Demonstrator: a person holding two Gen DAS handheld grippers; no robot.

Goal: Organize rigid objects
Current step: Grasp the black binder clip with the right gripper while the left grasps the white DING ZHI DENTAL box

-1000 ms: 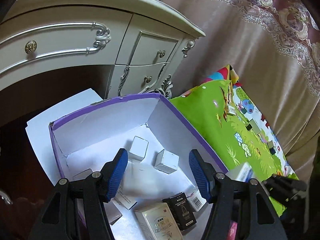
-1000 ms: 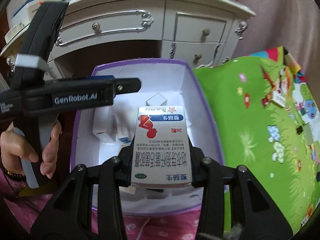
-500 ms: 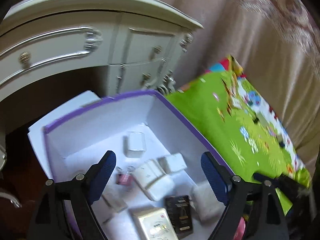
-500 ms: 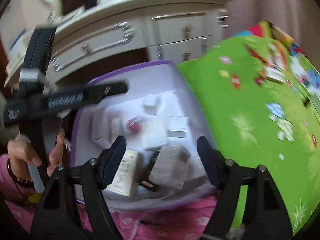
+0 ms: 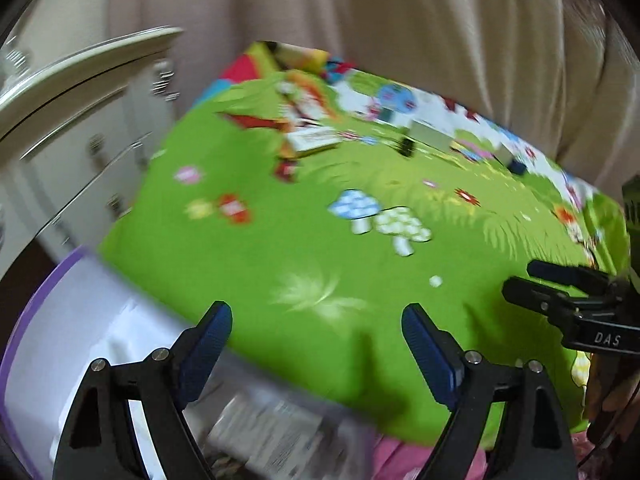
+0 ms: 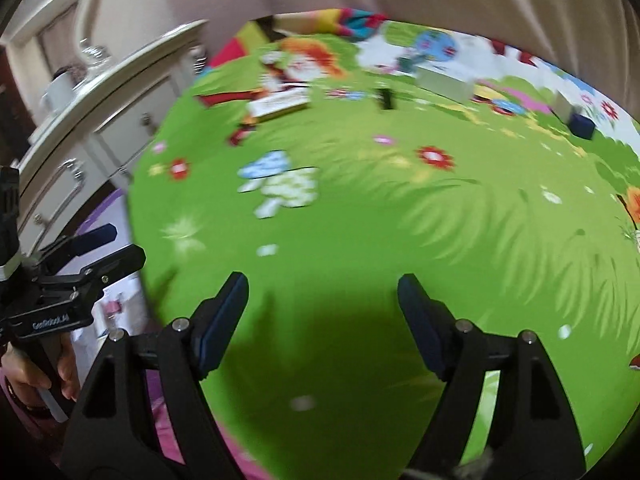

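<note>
Both my grippers have swung from the purple-rimmed box (image 5: 60, 320) toward the green play mat (image 5: 320, 240). My right gripper (image 6: 322, 320), clamped on a medicine carton a second ago, is now spread and empty; my left gripper (image 5: 316, 344) is spread too. Next targets, I judge: the flat carton (image 6: 280, 106) and small boxes (image 6: 444, 80) at the mat's far edge.

Both views have swung from the purple-rimmed box (image 5: 60, 320) to the green mat (image 6: 360, 240); the right hand-held gripper (image 6: 322, 320), earlier clamping a medicine carton, now gapes empty.
</note>
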